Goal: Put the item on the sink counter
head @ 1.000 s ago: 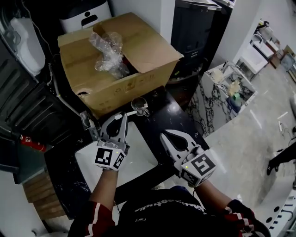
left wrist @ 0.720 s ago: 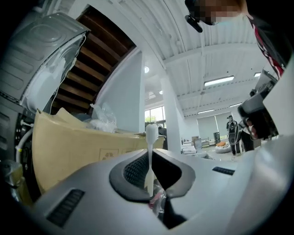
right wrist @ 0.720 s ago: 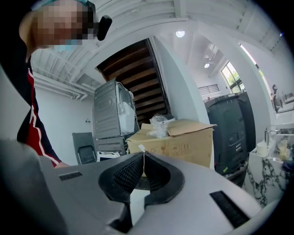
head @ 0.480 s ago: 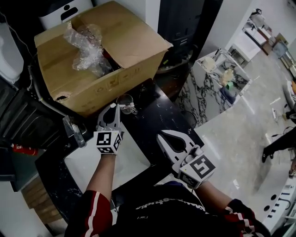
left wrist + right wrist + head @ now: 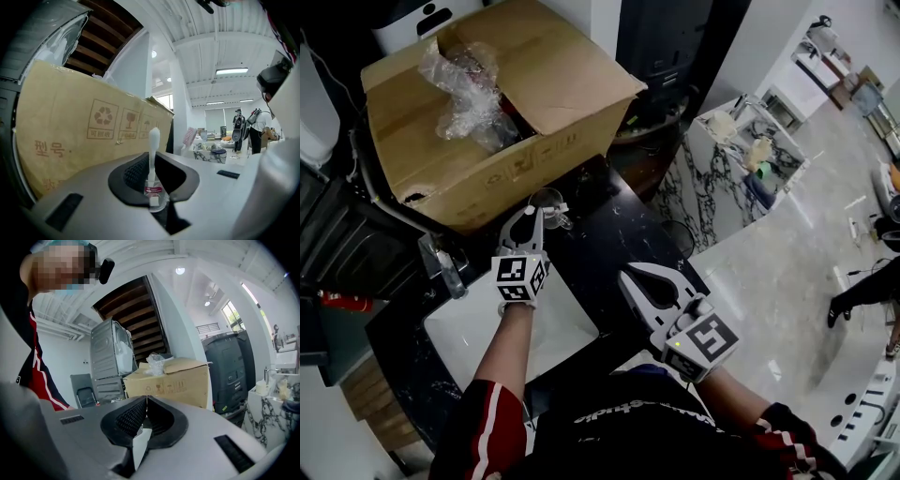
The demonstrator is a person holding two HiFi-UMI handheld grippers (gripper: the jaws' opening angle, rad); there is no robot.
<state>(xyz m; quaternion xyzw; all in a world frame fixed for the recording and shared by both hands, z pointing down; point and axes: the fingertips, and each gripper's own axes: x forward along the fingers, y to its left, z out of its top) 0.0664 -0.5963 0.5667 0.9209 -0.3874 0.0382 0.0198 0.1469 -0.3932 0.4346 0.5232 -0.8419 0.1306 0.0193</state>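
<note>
While pinching white stick (image 5: pixel 153 145) in left gripper (image 5: pixel 530 214) fingers (image 5: pixel 133 174), just before cardboard box (image 5: pixel 487 122): set-down on desk (image 5: pixel 619 234) pending.
Keep stick upright with clear cup (image 5: pixel 546 199) at its foot, lower onto bare desk beside box, then release; right gripper (image 5: pixel 632 275) closed, empty.

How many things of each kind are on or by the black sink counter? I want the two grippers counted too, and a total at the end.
cardboard box: 1
glass cup: 1
white toothbrush: 1
faucet: 1
grippers, the left gripper and the right gripper: 2
Total: 6
</note>
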